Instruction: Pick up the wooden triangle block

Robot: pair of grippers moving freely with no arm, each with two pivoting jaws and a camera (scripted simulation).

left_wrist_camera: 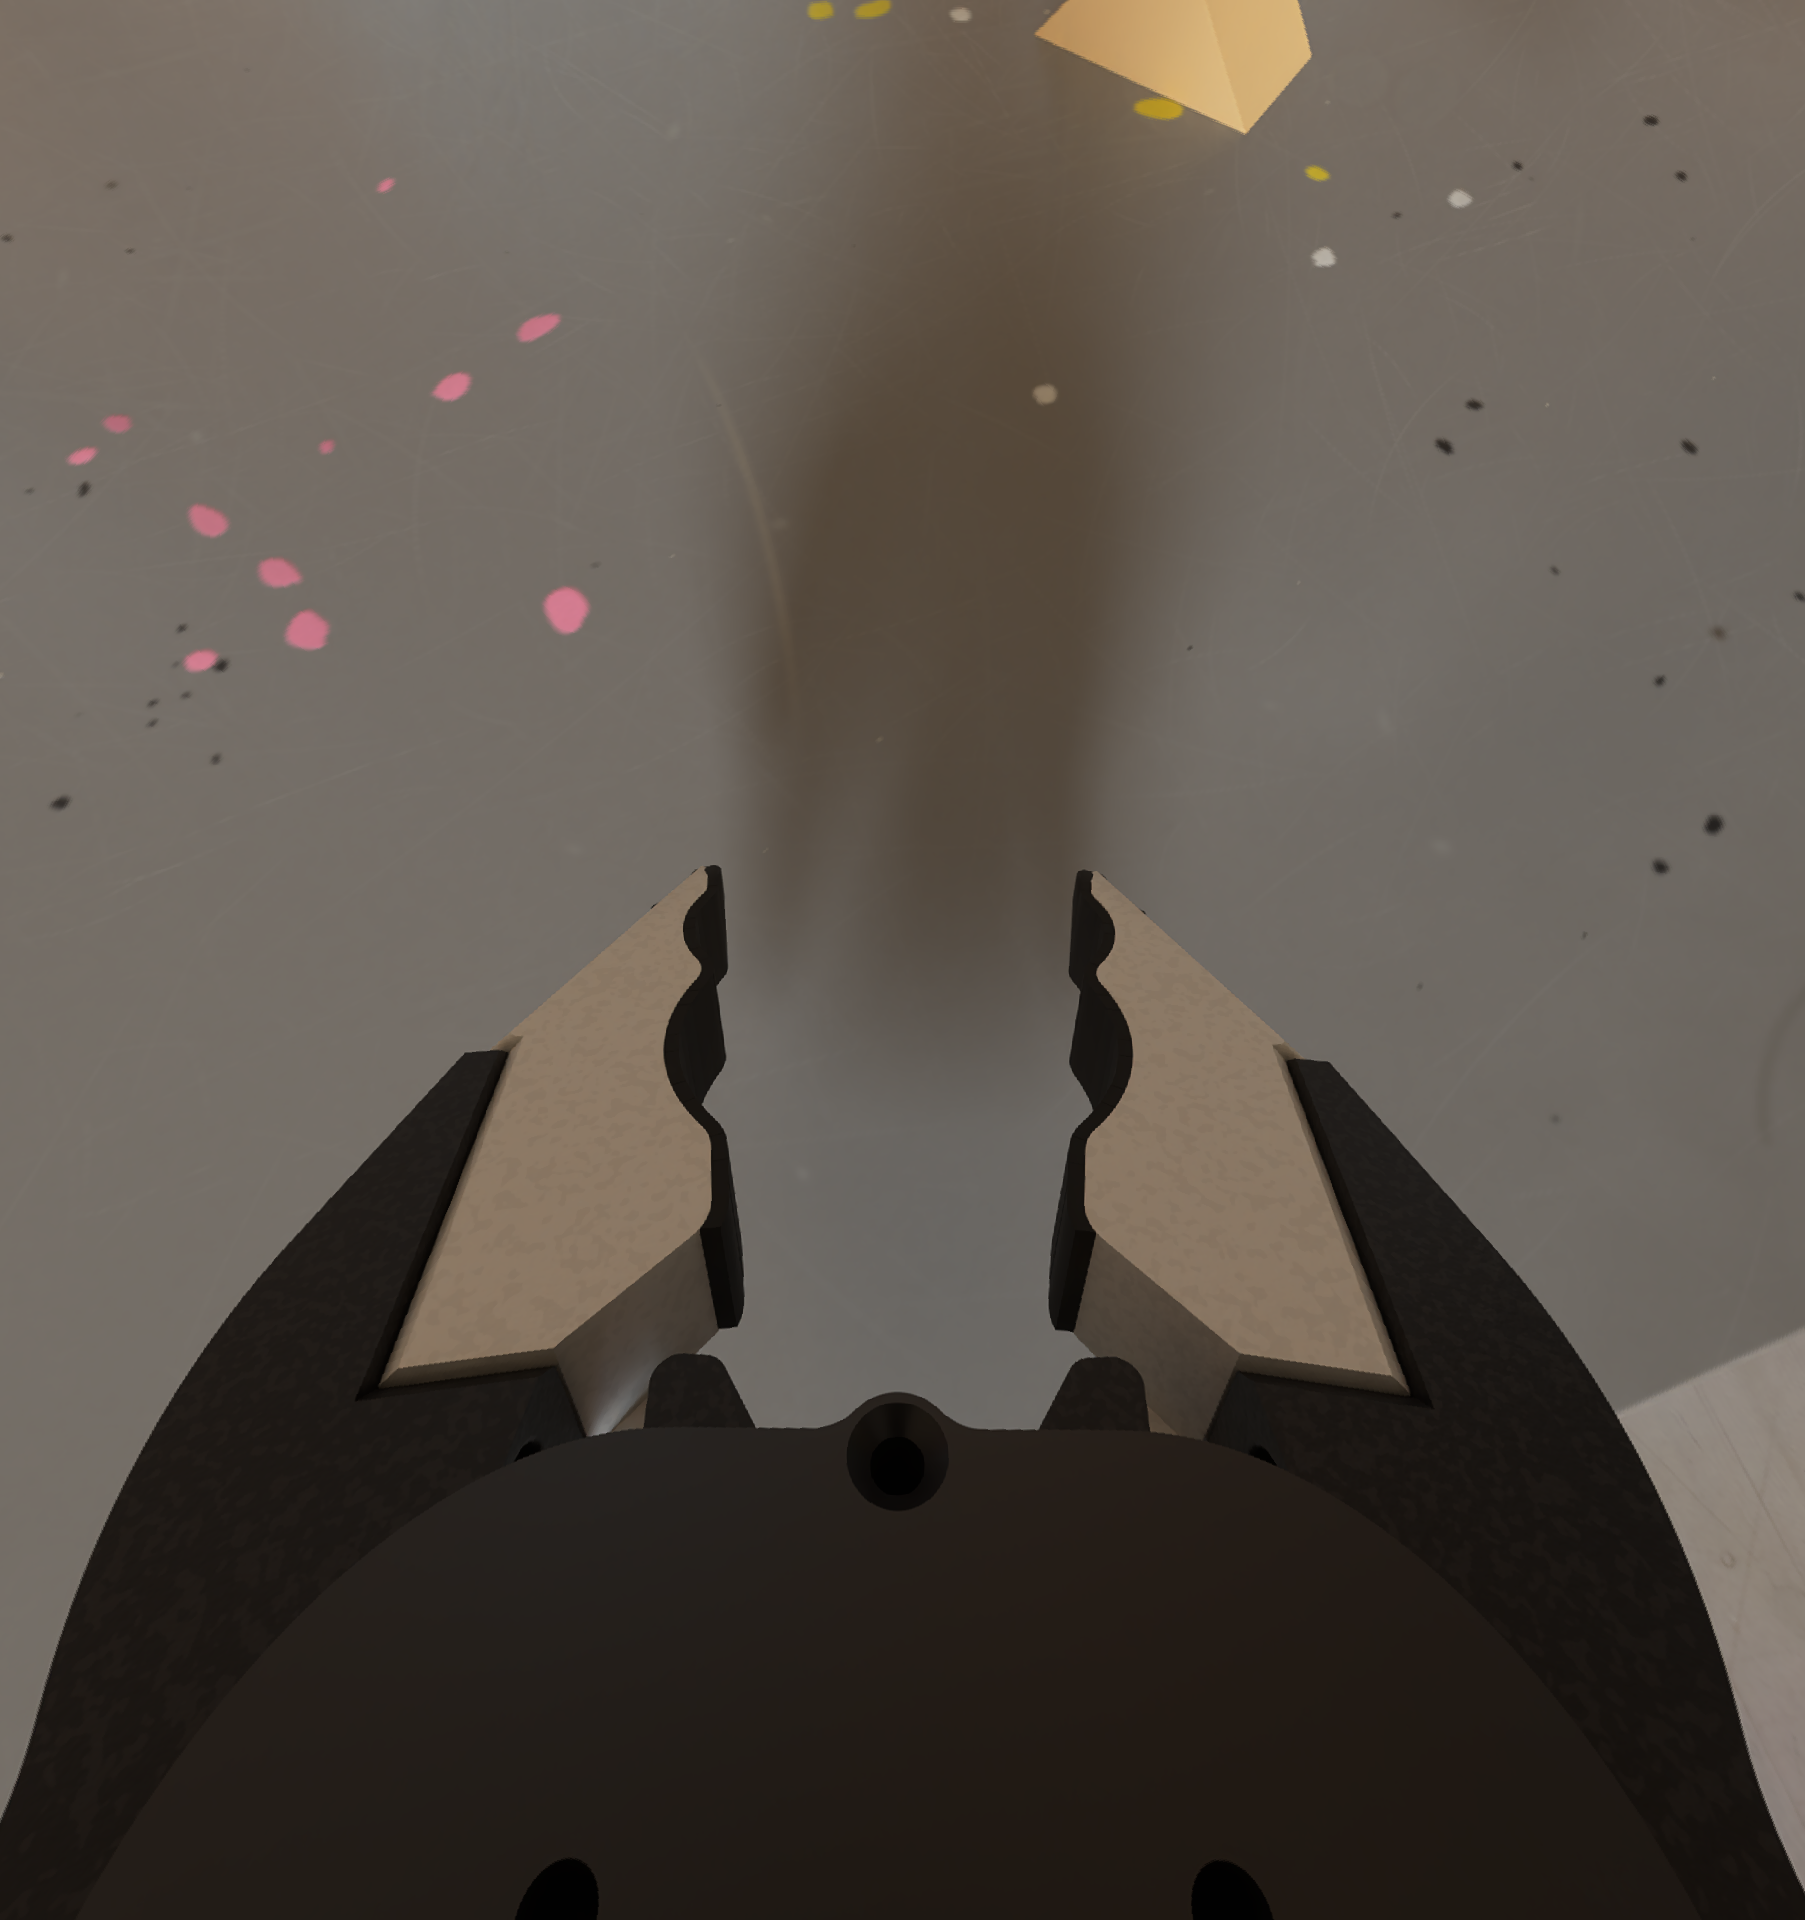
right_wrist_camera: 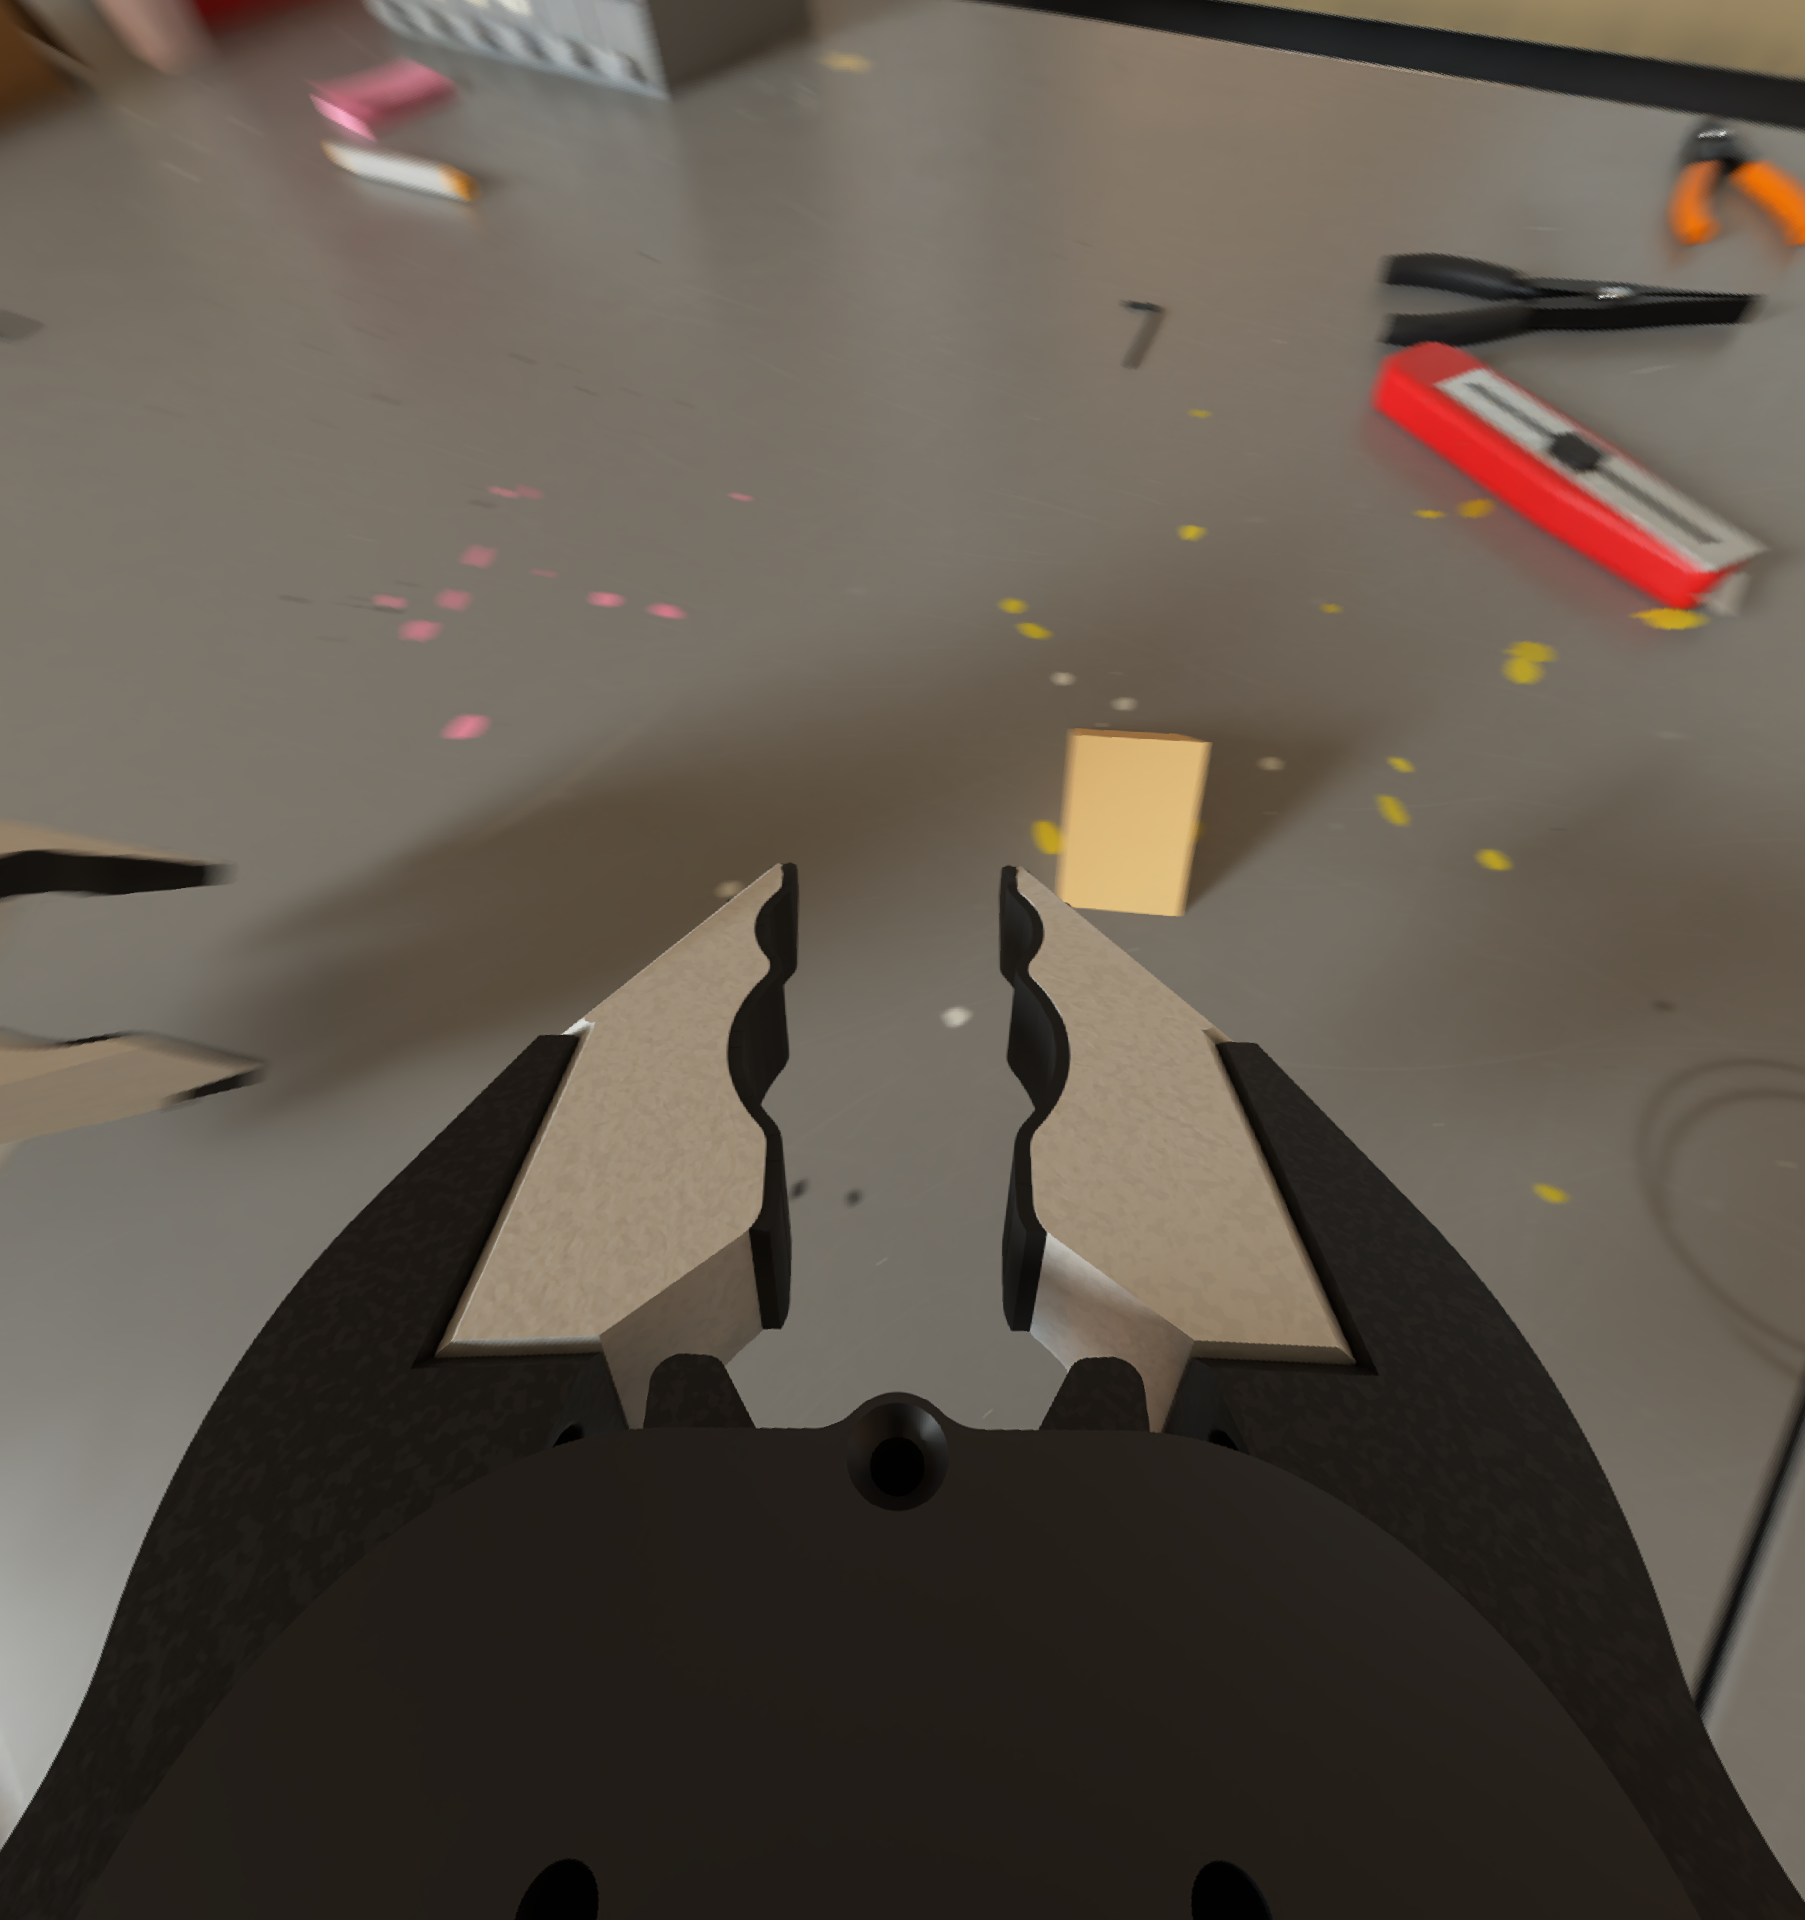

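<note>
The wooden triangle block (right_wrist_camera: 1132, 821) stands on the grey table (right_wrist_camera: 877, 364), just ahead and slightly right of my right gripper (right_wrist_camera: 898, 883), whose jaws are open and empty. In the left wrist view the block (left_wrist_camera: 1189, 52) lies at the top edge, far ahead and to the right of my left gripper (left_wrist_camera: 898, 883), which is open and empty above the table (left_wrist_camera: 358, 935). The other gripper's fingers (right_wrist_camera: 67, 1081) show blurred at the left edge of the right wrist view.
A red box cutter (right_wrist_camera: 1563, 478), black pliers (right_wrist_camera: 1552, 301) and orange-handled cutters (right_wrist_camera: 1745, 192) lie at the far right. A hex key (right_wrist_camera: 1142, 332), pink pack (right_wrist_camera: 384, 94), small white-orange piece (right_wrist_camera: 399, 171) and grey box (right_wrist_camera: 586, 36) lie farther back. Paint specks dot the table.
</note>
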